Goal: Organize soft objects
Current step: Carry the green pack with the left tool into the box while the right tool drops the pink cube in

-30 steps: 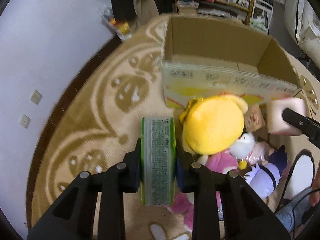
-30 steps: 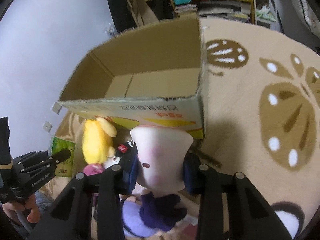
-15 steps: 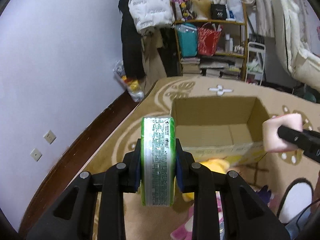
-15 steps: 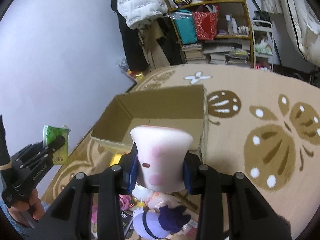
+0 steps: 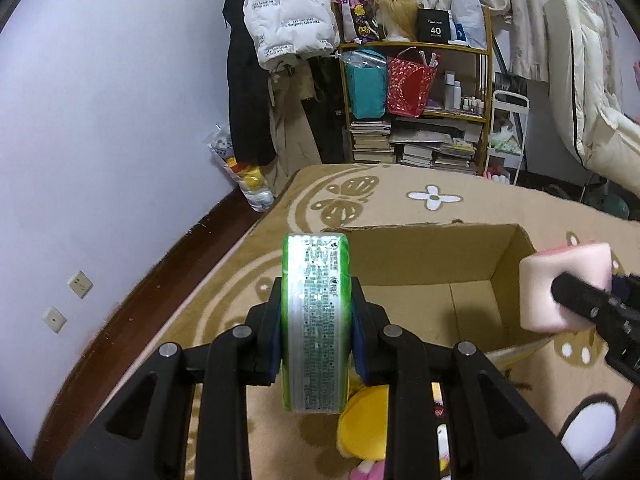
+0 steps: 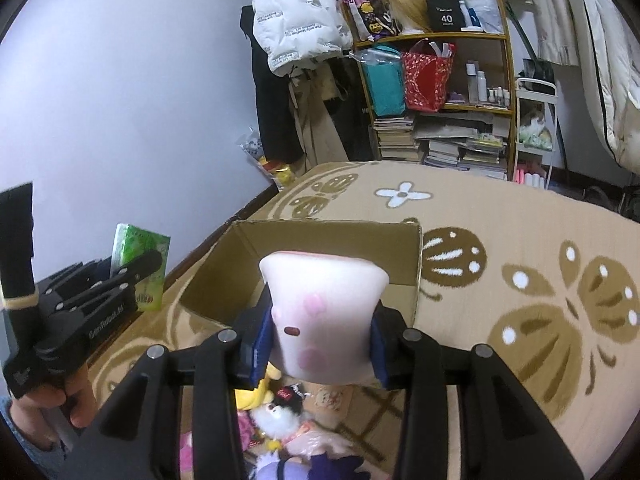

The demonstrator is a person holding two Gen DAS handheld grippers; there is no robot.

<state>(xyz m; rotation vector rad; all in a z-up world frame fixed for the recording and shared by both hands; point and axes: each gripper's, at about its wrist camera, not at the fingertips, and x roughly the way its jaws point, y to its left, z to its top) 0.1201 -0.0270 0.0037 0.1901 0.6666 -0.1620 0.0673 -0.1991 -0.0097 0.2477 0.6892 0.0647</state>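
Note:
My left gripper [image 5: 316, 332] is shut on a green tissue pack [image 5: 316, 320], held upright in the air before the open cardboard box [image 5: 424, 256]. It also shows in the right wrist view [image 6: 140, 268]. My right gripper [image 6: 320, 332] is shut on a white and pink squishy toy [image 6: 324, 312], held above the box's near edge [image 6: 320, 248]. The toy also shows in the left wrist view [image 5: 564, 288]. A yellow plush [image 5: 364, 424] and other plush toys [image 6: 280, 420] lie on the rug below the grippers.
The box stands on a beige patterned rug [image 6: 520, 280]. A purple wall [image 5: 100, 120] with sockets is at the left. A shelf [image 5: 416, 92] with bags and books, hanging coats [image 5: 288, 12] and a plastic bag [image 5: 248, 180] stand behind.
Both grippers have risen from floor level with their objects and tilted up, so the room now shows. The box now lies below and ahead of them.

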